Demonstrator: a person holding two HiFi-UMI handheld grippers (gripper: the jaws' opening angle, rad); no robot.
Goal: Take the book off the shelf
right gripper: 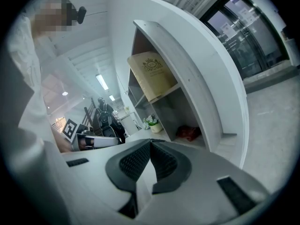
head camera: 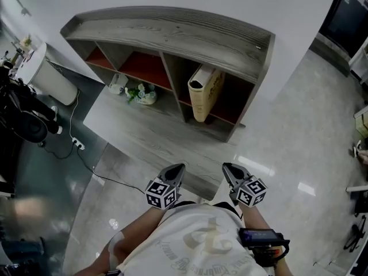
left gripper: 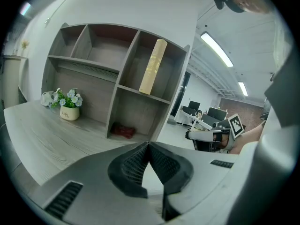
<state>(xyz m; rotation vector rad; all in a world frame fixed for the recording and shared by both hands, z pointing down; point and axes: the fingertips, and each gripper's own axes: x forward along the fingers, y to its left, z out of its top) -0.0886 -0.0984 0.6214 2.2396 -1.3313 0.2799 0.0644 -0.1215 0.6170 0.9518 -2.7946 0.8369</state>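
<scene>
The book (head camera: 204, 94) leaned in the upper right compartment of the shelf (head camera: 172, 32), untouched. Left gripper (head camera: 177, 170) and right gripper (head camera: 229, 170) hung well short, jaws together, empty. Approach judged pending; jaws must open first.

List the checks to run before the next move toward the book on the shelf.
1. Book found: ok. The book leans tilted, alone in the upper right compartment of the shelf.
2. Left gripper empty: ok, jaws together on nothing.
3. Right gripper empty: ok, jaws together on nothing.
4. Jaws open for a grasp: not ok, both shut.
5. Grippers at the book: not ok, both are held near the person's body, well short of the shelf.
6. Way clear: ok, the flower pot stands on the desk, left of the book's compartment.
</scene>
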